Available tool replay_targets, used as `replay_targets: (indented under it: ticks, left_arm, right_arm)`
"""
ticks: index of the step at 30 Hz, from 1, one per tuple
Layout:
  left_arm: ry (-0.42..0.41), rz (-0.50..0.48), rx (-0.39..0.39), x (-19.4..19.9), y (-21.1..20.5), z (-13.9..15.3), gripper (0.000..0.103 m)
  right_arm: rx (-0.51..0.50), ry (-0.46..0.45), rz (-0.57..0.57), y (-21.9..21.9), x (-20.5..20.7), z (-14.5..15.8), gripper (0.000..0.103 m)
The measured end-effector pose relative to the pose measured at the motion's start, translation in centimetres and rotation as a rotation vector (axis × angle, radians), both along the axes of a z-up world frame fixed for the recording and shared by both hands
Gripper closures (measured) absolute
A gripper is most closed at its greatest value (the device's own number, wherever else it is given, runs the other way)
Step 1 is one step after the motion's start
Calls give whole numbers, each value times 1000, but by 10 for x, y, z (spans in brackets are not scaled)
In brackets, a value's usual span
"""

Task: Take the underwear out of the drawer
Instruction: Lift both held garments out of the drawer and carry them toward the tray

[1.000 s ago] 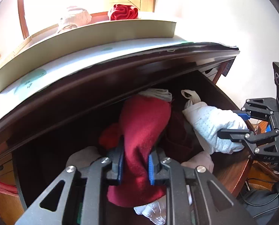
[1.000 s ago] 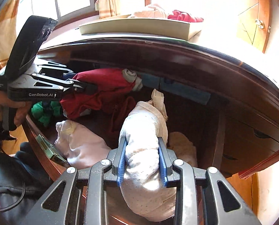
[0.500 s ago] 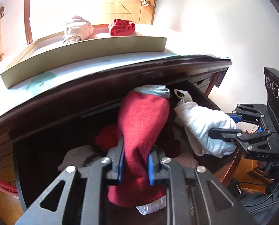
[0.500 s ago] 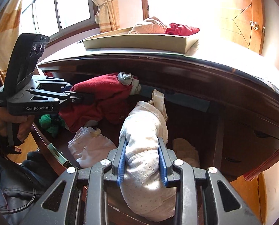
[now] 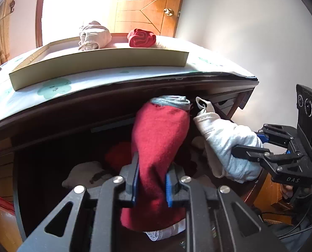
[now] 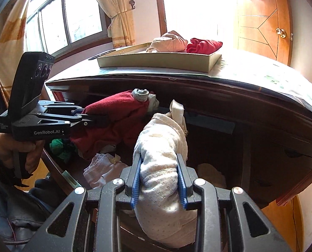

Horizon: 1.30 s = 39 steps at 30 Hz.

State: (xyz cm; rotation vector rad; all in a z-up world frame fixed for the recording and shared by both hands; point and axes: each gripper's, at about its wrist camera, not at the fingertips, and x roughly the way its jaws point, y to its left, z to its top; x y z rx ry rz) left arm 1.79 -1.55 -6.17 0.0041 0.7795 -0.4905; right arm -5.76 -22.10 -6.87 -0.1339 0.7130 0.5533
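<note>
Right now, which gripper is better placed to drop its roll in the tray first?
Left, probably, by a small margin. The left gripper holds the red roll right below the tray; the right gripper, with the white roll, sits nearer the tray's end.

Dark wooden dresser, patterned sheet on top, shallow cardboard tray upon it.

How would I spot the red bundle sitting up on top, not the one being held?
Look at the flat cardboard tray on the dark wooden dresser's top. Two rolled bundles lie at its far side, near the wooden door. The red roll is the one nearer the door, beside a cream roll; its folds swirl like a rose.
</note>
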Motion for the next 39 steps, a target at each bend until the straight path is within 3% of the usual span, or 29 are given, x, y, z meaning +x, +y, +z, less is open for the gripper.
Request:
replay_targets:
  ticks: [14, 39]
  left_arm:
    - [-50, -4, -44, -9, 2, 6, 85]
    - [-214, 31, -114, -26, 12, 37, 86]
  right_arm:
    - [52, -82, -6, 4, -8, 10, 71]
    - [125, -237, 8, 7, -22, 35, 71]
